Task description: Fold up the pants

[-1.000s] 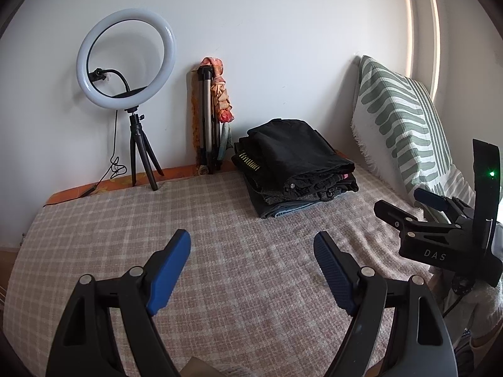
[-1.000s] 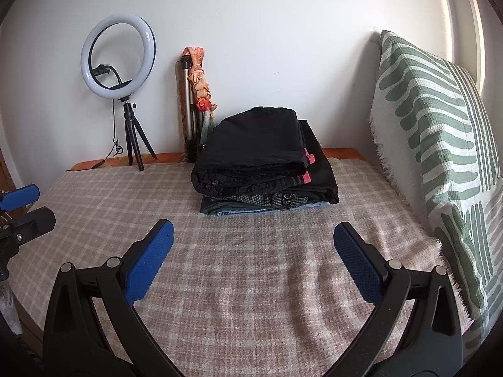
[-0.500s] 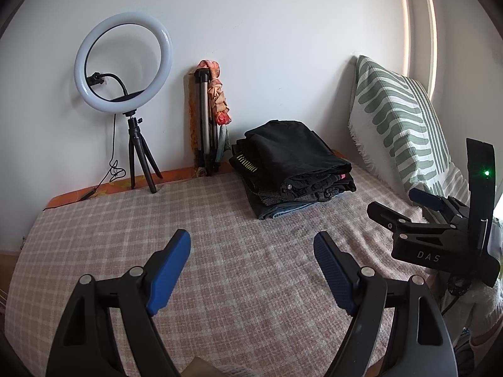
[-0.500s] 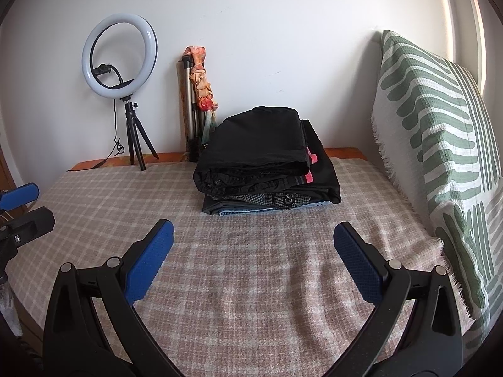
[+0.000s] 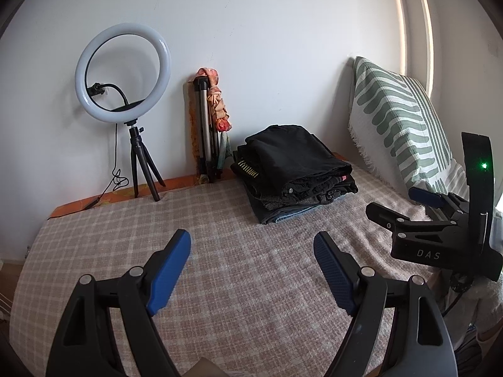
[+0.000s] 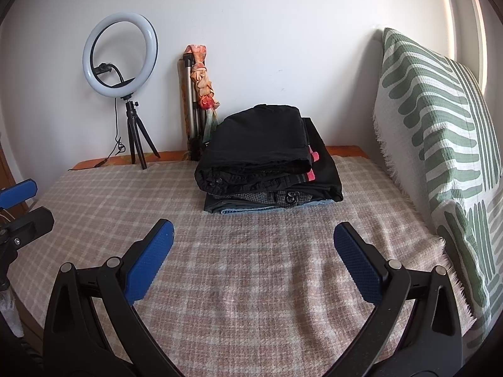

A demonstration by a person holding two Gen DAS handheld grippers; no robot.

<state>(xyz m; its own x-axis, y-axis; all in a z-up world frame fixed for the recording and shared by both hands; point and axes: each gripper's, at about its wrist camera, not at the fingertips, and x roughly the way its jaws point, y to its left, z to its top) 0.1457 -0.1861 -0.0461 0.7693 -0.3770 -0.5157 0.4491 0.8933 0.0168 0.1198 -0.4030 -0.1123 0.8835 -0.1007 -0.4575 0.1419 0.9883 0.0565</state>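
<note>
Showing only in the left wrist view, a green indicator light point(image 5: 484, 165) tops the empty, wide-spread right gripper point(image 5: 405, 205); one stack of folded pants point(image 6: 267, 160) and one likewise spread, empty left gripper point(image 5: 251, 270).

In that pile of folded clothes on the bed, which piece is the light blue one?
The bottom garment of the stack: a pale blue edge peeks out against the checked blanket, beneath a grey checked piece and the black ones above.

Each hand-held gripper point(image 5: 252, 251) has black arms, silver rivets, textured blue pads point(image 6: 356, 260).
</note>
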